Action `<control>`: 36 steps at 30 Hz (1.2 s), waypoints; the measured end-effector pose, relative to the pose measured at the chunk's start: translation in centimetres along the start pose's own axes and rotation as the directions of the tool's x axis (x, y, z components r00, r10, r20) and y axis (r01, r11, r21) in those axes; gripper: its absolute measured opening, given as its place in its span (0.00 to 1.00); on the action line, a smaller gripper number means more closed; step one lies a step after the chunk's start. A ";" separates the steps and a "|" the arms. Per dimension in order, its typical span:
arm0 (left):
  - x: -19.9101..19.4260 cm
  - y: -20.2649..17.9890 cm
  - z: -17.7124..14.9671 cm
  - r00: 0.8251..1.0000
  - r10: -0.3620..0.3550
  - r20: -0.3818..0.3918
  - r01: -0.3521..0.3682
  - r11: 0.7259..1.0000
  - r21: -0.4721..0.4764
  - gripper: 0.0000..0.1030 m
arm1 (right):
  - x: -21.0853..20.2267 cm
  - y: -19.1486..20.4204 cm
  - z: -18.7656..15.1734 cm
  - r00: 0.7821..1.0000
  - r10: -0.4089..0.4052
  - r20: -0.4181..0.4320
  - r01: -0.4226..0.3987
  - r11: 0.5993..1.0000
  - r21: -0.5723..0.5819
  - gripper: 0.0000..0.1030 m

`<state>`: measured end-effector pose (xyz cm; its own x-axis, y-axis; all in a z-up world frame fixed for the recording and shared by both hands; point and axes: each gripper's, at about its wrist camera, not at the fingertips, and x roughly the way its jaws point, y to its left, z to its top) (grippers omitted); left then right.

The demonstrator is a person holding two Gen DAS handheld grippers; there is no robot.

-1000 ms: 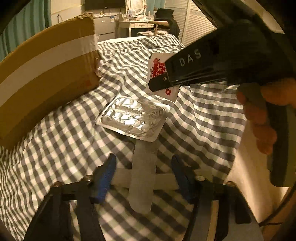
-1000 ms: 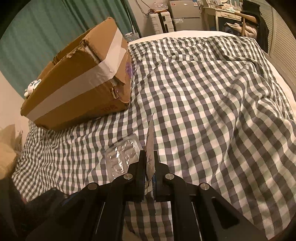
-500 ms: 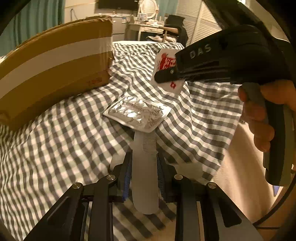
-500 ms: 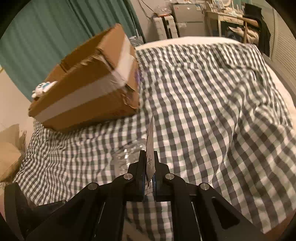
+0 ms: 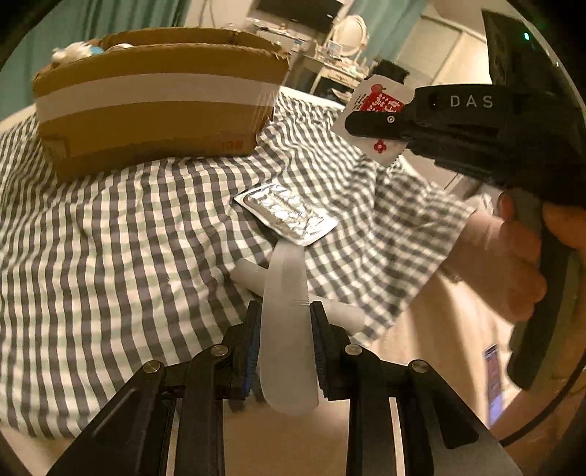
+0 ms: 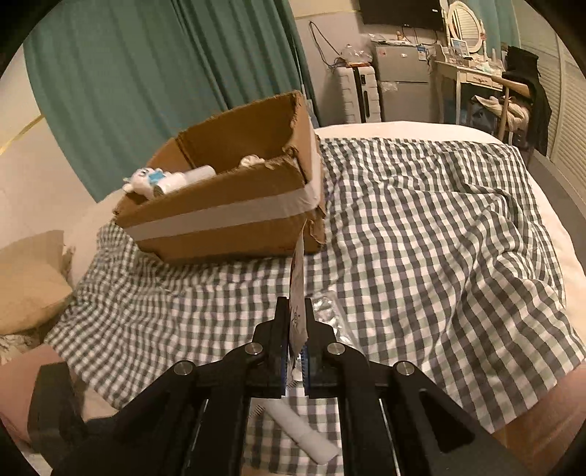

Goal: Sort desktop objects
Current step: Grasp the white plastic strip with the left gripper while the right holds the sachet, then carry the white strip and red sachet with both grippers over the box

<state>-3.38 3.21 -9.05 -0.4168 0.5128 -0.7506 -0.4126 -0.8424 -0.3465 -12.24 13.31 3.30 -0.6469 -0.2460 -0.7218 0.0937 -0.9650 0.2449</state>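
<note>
With toys already in the cardboard box (image 6: 234, 219), left gripper (image 5: 285, 329) clamps a comb (image 5: 287, 311), right gripper (image 6: 296, 329) pinches a sachet (image 6: 297, 289); blister pack (image 5: 285, 214) and tube (image 6: 300, 432) remain near the box.

I'm working in a bedroom at home. The bed (image 6: 457, 234) fills my view, spread with a grey-and-white checked cover. Behind its far end hang teal curtains (image 6: 146, 73); beside them stand a white suitcase (image 6: 357, 95) and a small grey fridge (image 6: 401, 84). Right of the fridge is a dressing table (image 6: 472, 78) carrying an oval mirror (image 6: 465, 22).
</note>
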 end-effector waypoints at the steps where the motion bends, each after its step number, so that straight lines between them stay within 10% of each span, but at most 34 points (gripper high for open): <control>1: -0.2 0.0 0.1 1.000 -0.003 0.008 0.003 1.000 -0.008 0.25 | -0.2 0.2 0.0 1.000 0.004 0.007 -0.004 1.000 -0.001 0.05; 16: -6.8 0.3 3.3 0.977 0.044 0.206 -0.037 0.999 -0.038 0.25 | -3.1 0.7 1.0 0.996 0.063 0.070 -0.064 0.998 0.011 0.05; 28: -12.4 -1.6 8.9 0.837 0.261 0.482 -0.262 0.963 -0.067 0.25 | -5.0 2.6 4.4 0.970 0.200 0.140 -0.201 0.980 -0.011 0.05; 36: -12.3 -0.2 16.7 0.790 0.289 0.541 -0.310 0.949 -0.056 0.25 | -4.3 4.8 10.1 0.958 0.225 0.175 -0.222 0.974 -0.037 0.05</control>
<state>-11.68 -0.14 9.66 -0.8868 0.2505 -0.3883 -0.2173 -0.9677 -0.1280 -16.61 10.63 14.15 -0.7314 -0.4374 -0.5233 0.2630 -0.8888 0.3753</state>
